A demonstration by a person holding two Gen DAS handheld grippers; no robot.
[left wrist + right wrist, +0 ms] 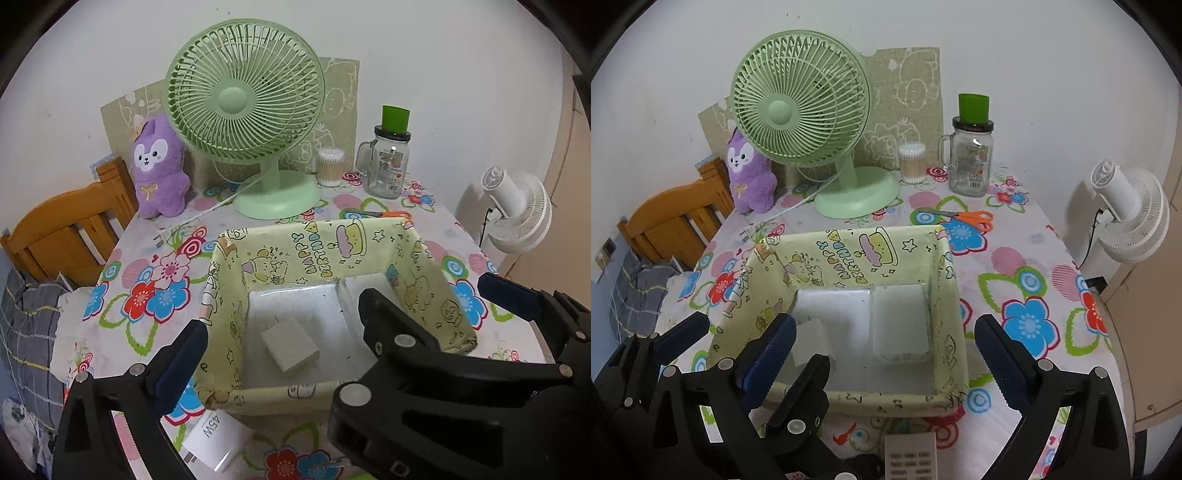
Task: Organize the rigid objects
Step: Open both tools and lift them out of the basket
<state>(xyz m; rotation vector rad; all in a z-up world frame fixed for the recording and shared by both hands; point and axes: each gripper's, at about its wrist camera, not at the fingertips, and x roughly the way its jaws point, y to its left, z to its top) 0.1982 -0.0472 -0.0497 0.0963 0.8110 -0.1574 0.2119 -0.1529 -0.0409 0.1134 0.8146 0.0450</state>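
A green desk fan (243, 107) stood on the floral tablecloth (1027, 280); a purple plush toy (159, 170) sat beside it; a glass jar (971, 158) and orange-handled scissors (975, 218) lay near; a white fan (1130, 218) stood apart.

Charger (290, 350) in box (424, 258), fan (245, 99) behind.

Soft, even indoor light fills both views; shadows are faint. The box's clear plastic floor (291, 306) glints just beyond the claws. Fisheye bending curves the edges, corners black; focus stays sharp.
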